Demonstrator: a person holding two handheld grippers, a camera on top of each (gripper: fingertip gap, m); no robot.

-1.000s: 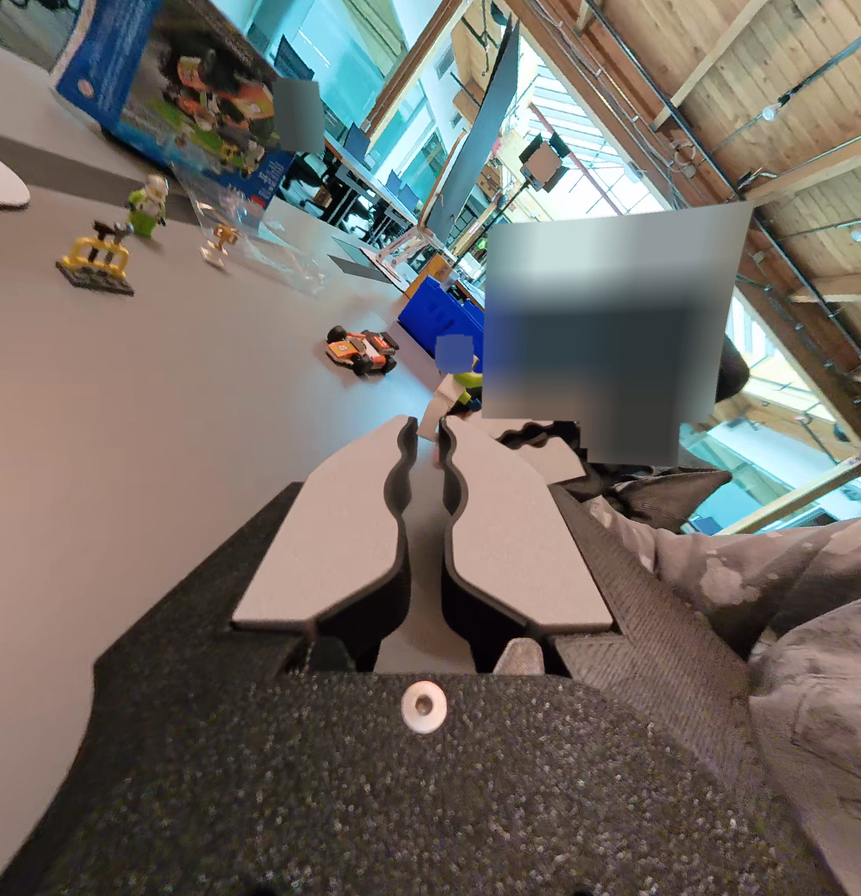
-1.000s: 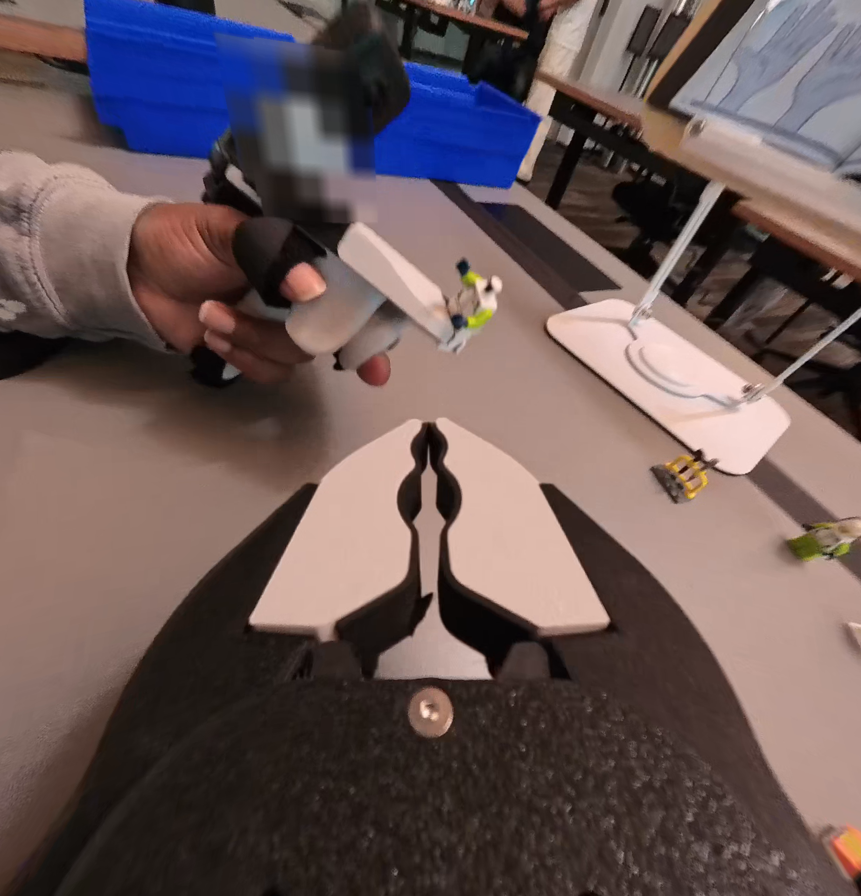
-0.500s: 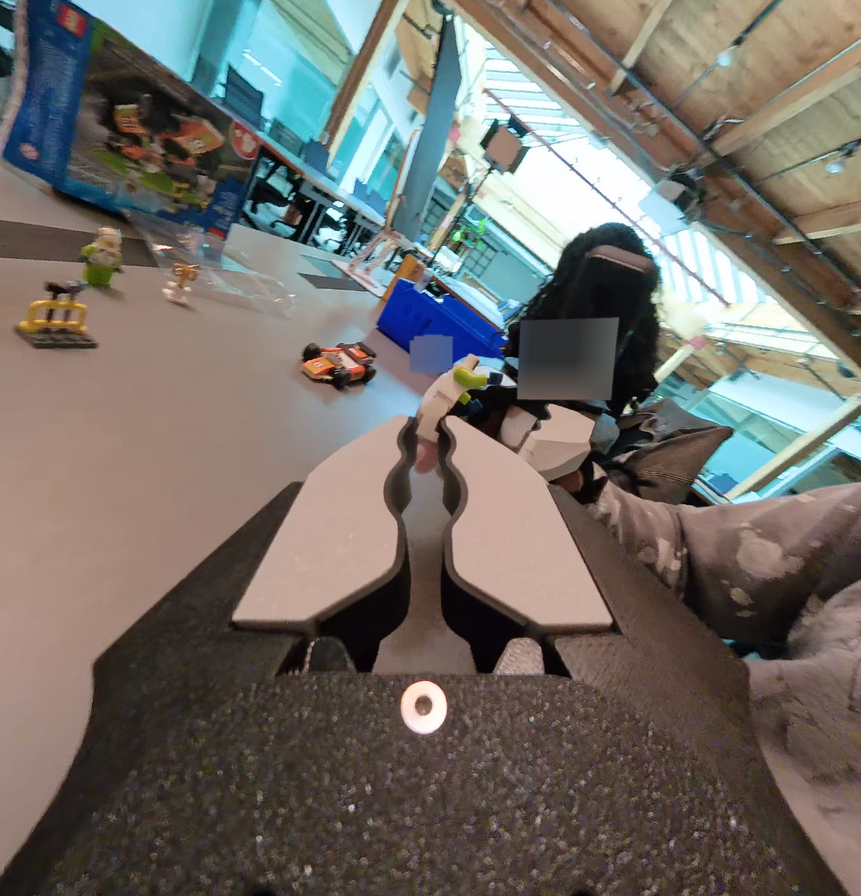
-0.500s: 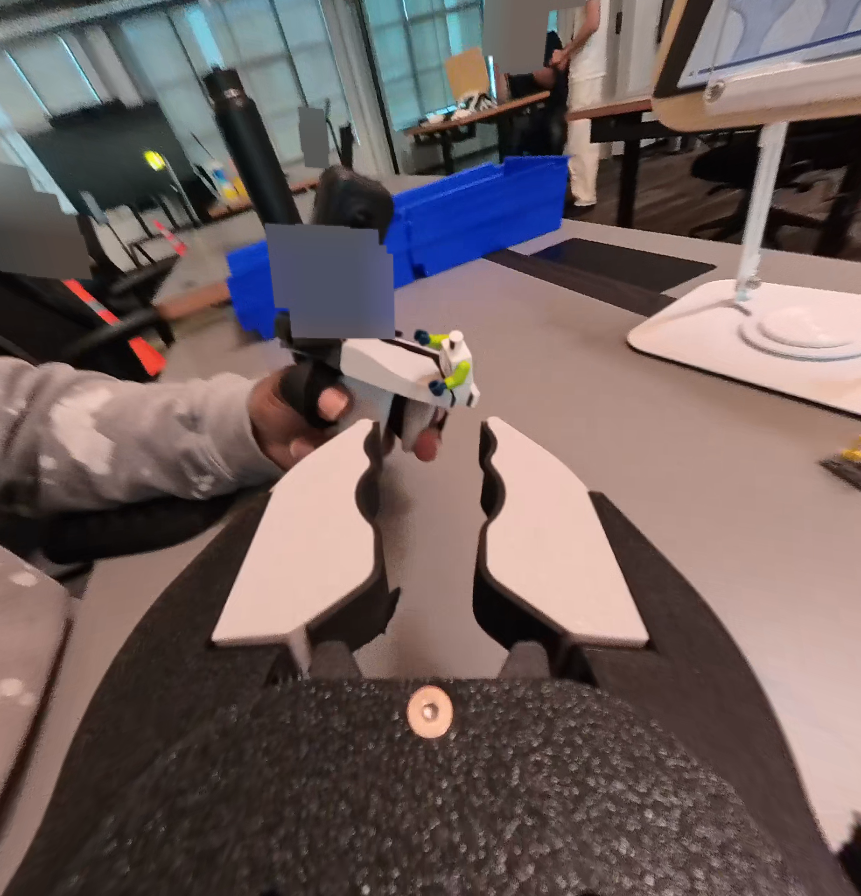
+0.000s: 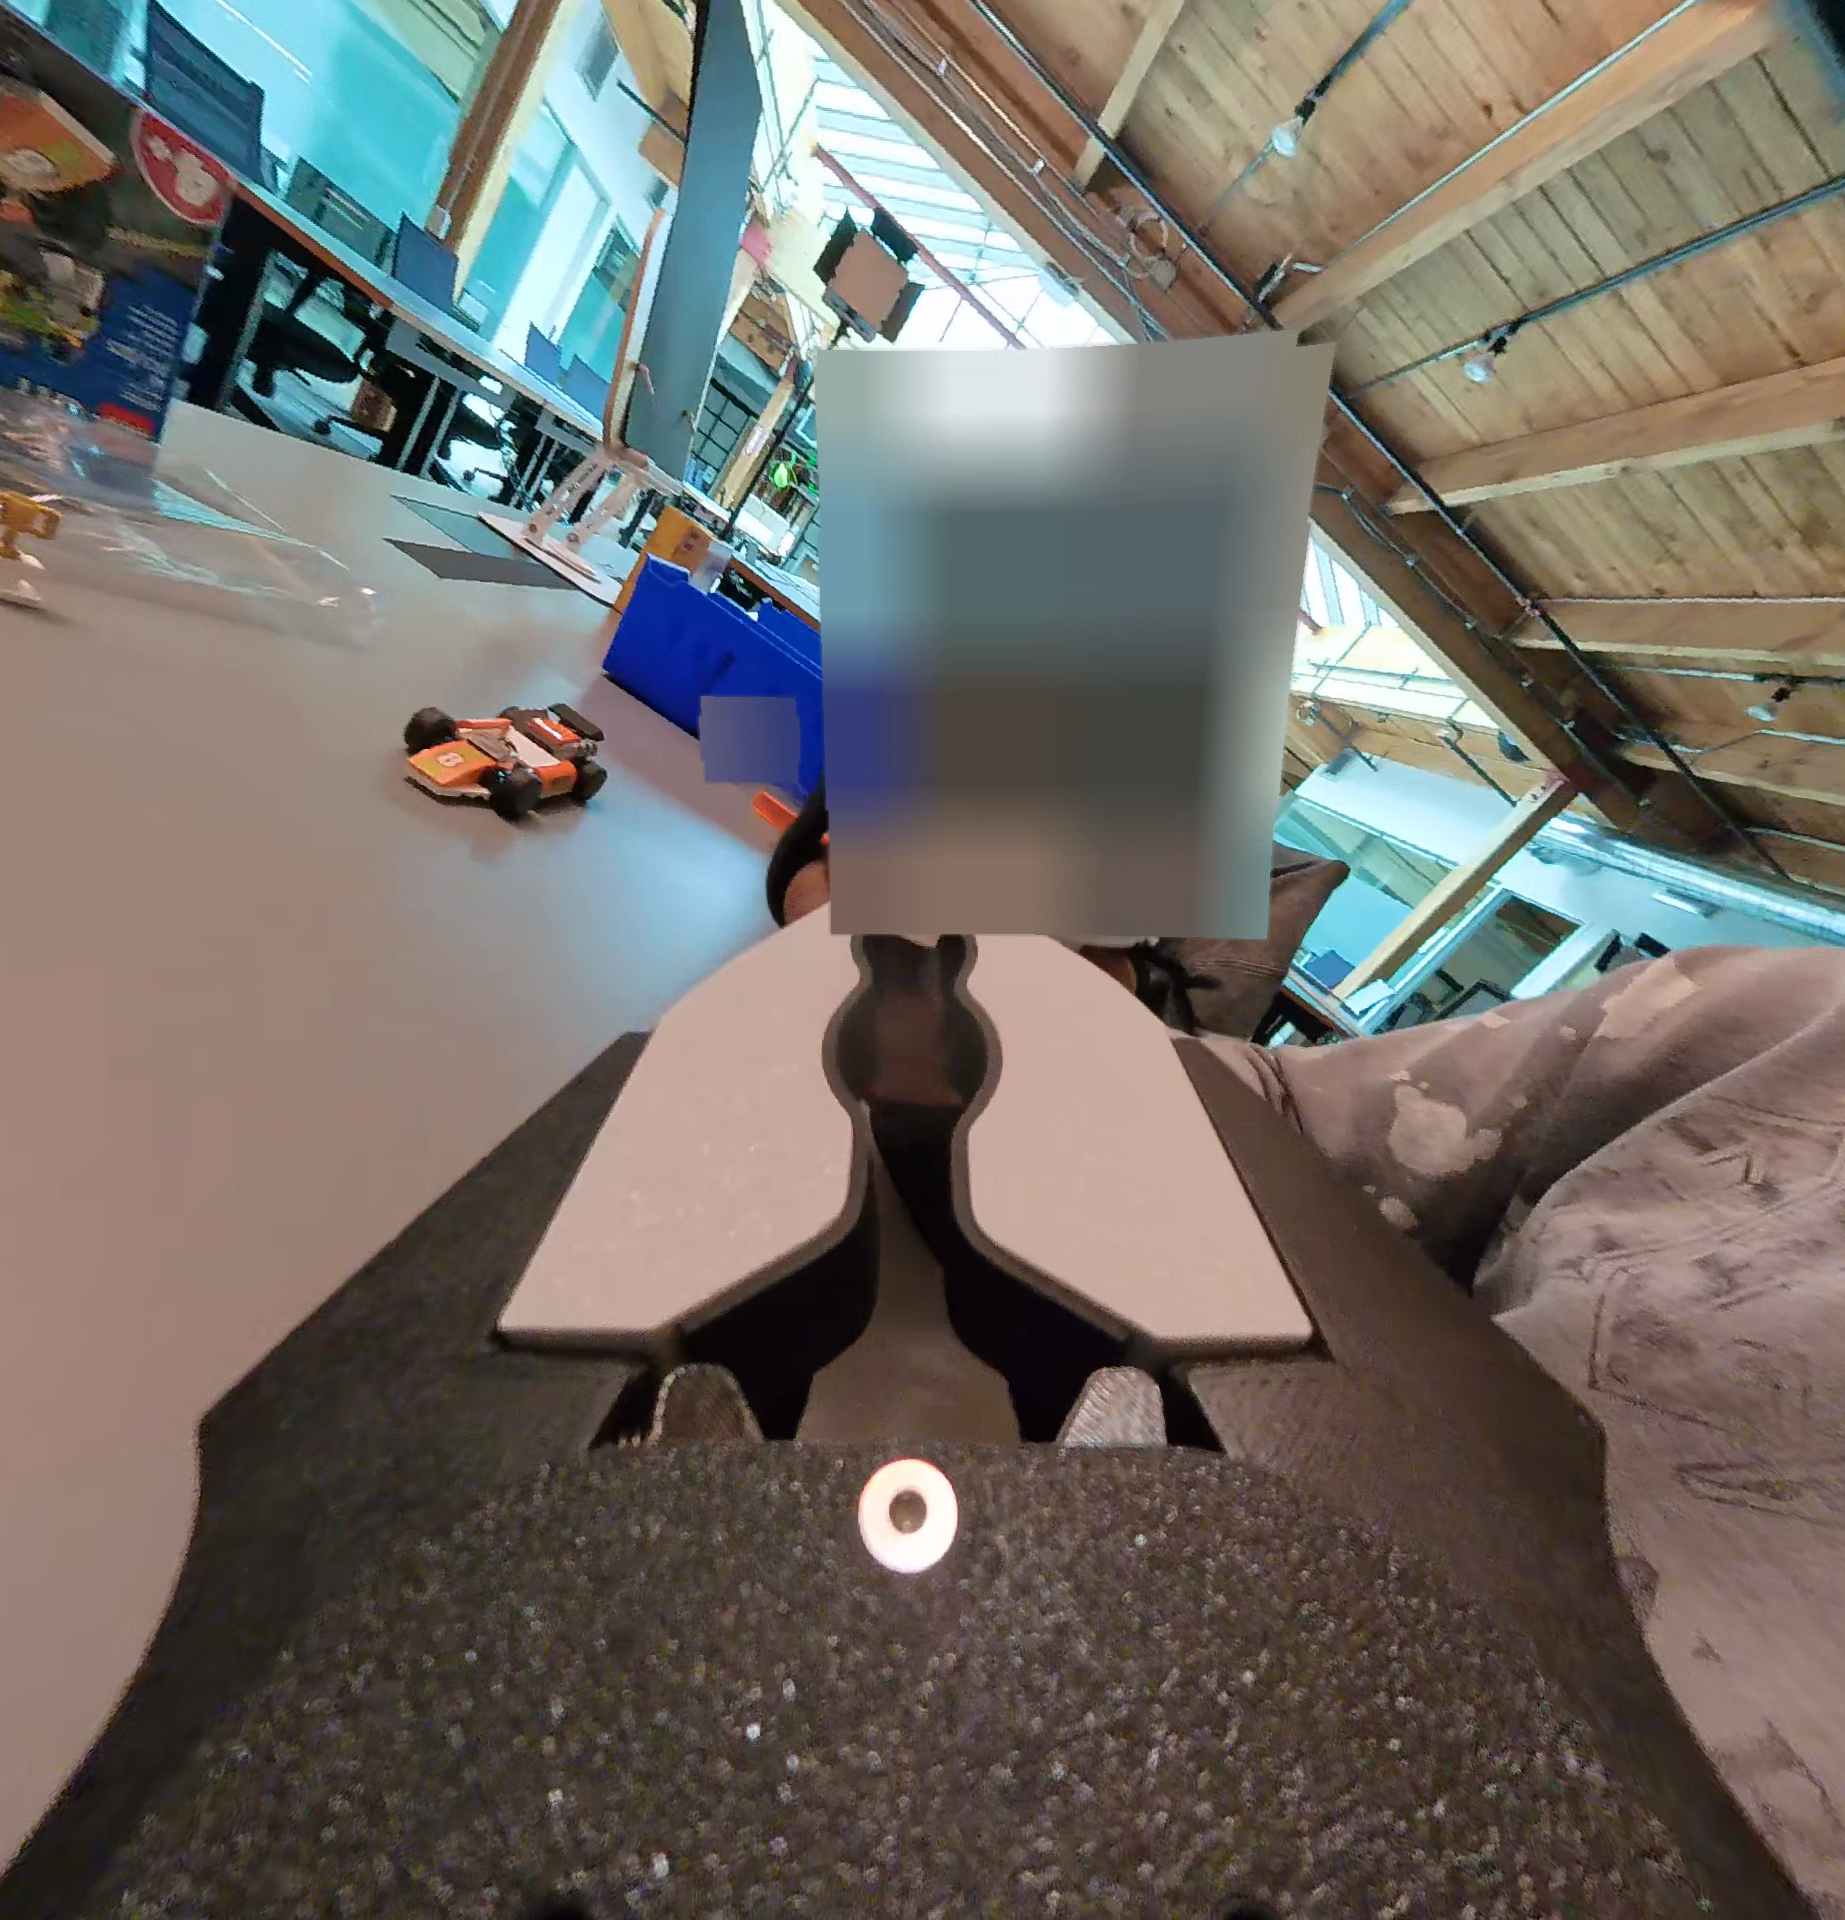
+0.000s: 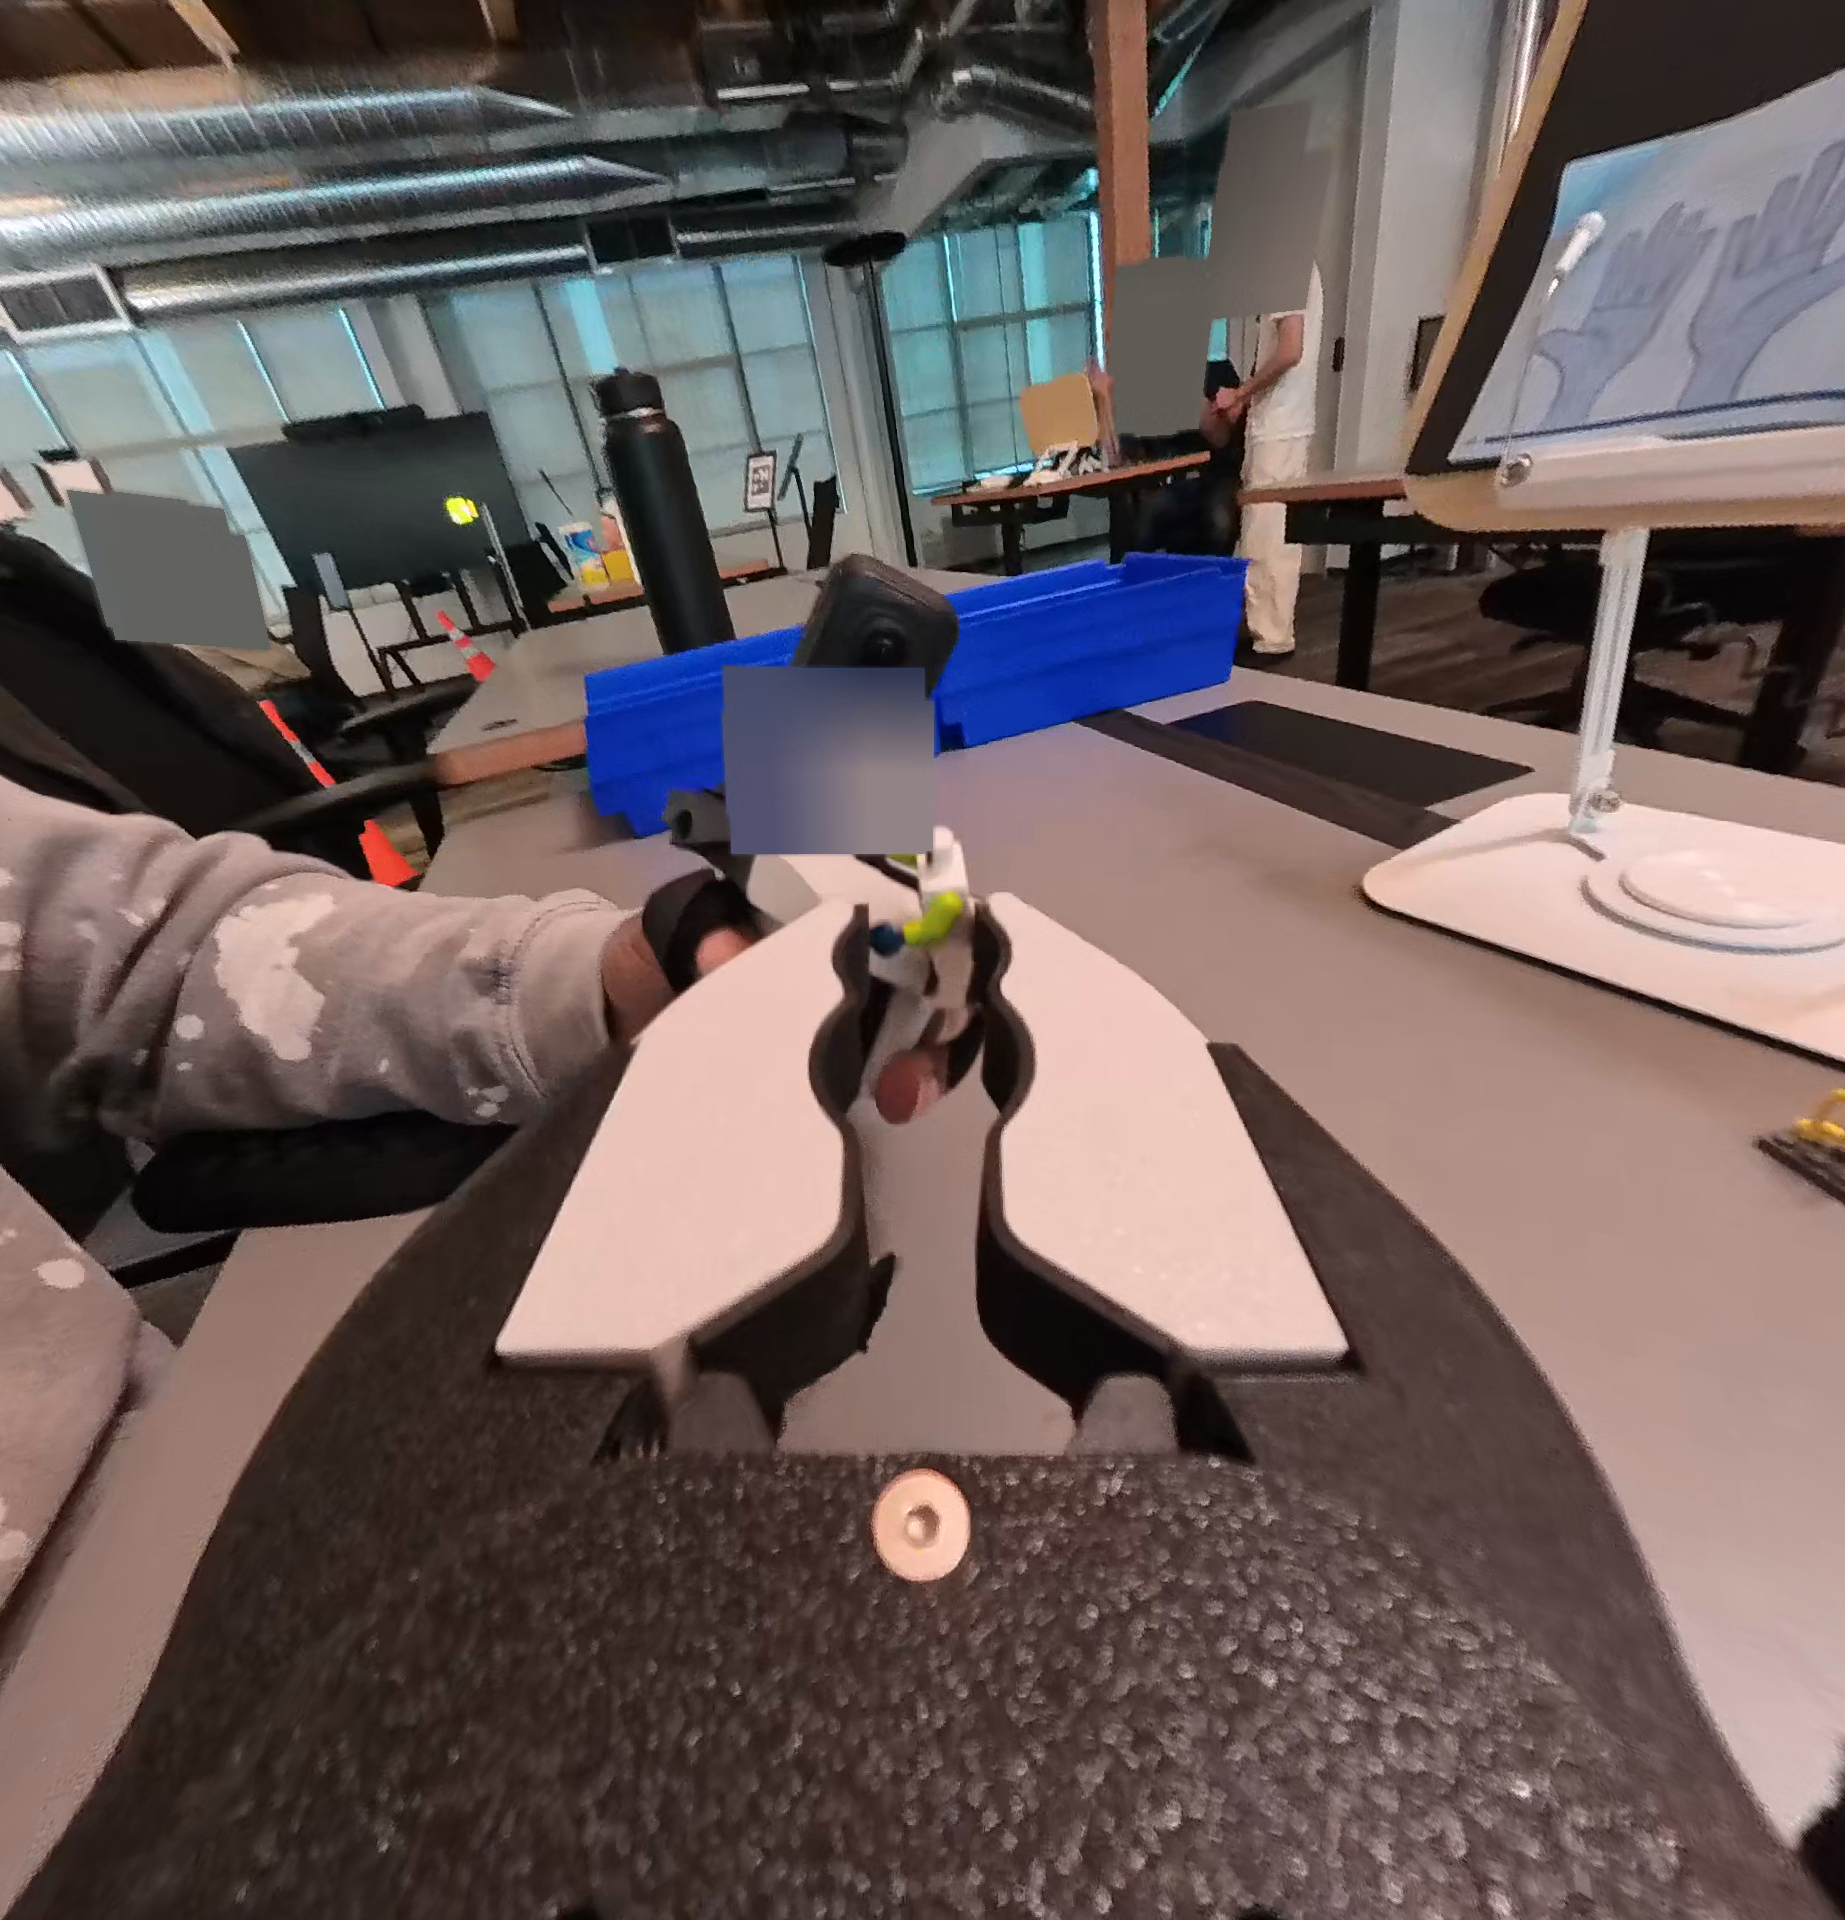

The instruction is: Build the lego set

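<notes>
Grey desk fills the left wrist view under a timber ceiling, with an open office behind. On it, well ahead and to the left, sits a finished orange go-kart; farther left stand a small gold trophy piece and a clear plastic bag, with the set's box at the edge of the picture. The left hand-held gripper has its fingers drawn nearly together, leaving only a narrow wavy slot. A blur patch lies right over the tips, so this view alone does not show what they pinch. A grey mottled sleeve crosses on the right.

Seen from the right wrist view, the same desk carries a long blue bin behind and a white stand base to the right, with a small yellow-and-black build at the far right edge. The minifigure, white with lime arms and blue hands, stands roughly upright, its lower part gripped by the left hand-held gripper coming in from the far side. The right hand-held gripper is partly open, its tips flanking the figure's torso; whether they touch it is unclear.

The figure lies dead ahead between the right fingers, its long axis about vertical, across their closing line. Closing squarely on the torso looks like the next step.
</notes>
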